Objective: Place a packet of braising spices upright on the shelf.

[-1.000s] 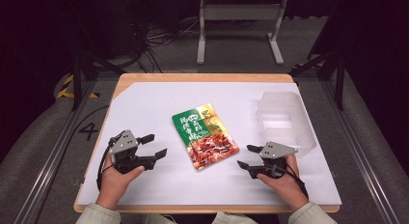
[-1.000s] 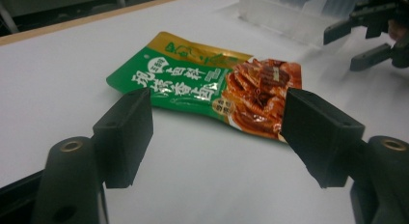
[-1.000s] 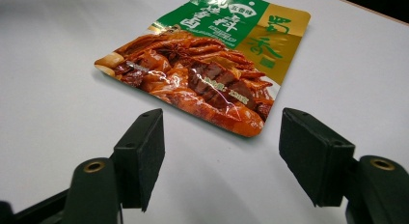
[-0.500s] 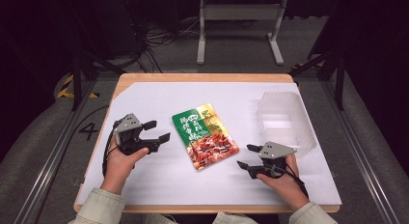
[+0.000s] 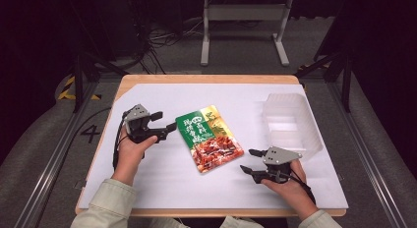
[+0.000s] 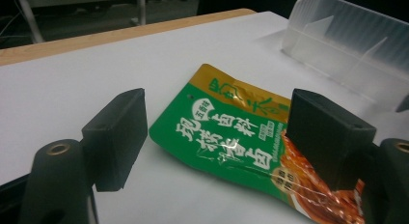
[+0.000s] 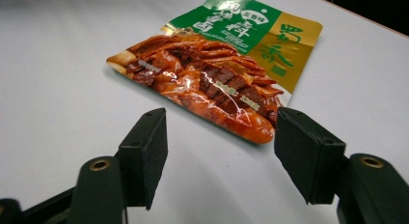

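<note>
Grippers [image 5: 163,121] flank green Chinese-lettered pouch [image 5: 210,138]

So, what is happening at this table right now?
A person holds a tool in each hand. The left tool, jaws open, is beside the green top of a food pouch lying flat on the white table. The right tool, also open, waits near the pouch's red bottom corner. A clear plastic container stands apart.

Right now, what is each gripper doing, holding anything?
Left gripper: open, holding nothing, jaws just opening, aimed at the food pouch.
Right gripper: open, holding nothing, jaws just closing a little, short of the pouch.
</note>
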Motion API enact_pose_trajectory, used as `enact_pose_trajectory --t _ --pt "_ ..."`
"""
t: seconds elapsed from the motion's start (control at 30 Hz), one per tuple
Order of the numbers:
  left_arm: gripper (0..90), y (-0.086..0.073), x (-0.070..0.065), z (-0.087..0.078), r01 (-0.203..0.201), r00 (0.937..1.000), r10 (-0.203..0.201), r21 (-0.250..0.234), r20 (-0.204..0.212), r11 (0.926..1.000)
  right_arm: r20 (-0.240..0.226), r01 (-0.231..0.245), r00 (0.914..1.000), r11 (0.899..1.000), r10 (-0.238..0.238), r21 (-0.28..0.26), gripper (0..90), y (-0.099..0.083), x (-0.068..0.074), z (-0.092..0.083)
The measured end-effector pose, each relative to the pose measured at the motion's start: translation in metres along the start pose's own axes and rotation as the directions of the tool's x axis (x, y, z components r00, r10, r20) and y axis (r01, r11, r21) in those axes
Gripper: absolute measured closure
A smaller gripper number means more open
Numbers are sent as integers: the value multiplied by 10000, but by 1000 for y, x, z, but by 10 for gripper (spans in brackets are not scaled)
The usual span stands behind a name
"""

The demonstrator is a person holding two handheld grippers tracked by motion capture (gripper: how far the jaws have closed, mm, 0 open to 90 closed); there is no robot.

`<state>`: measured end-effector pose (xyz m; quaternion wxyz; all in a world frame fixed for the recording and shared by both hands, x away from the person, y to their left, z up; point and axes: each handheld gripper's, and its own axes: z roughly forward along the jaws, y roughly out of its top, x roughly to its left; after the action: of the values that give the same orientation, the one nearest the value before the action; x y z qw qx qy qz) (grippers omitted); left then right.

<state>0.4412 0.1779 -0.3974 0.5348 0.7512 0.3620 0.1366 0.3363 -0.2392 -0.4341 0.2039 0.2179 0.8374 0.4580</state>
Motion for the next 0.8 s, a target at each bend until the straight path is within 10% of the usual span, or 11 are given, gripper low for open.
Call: enact_pose_trajectory --t 0.37,0.8 --pt "246 1 13 28 72 9998 -77 -320 -158 9995 -157 292 9994 9995 -293 -73 361 0 1 -2" --pt "222 -17 30 54 706 9970 -692 407 -353 9967 -71 422 9991 9990 -422 113 304 1 5 3"
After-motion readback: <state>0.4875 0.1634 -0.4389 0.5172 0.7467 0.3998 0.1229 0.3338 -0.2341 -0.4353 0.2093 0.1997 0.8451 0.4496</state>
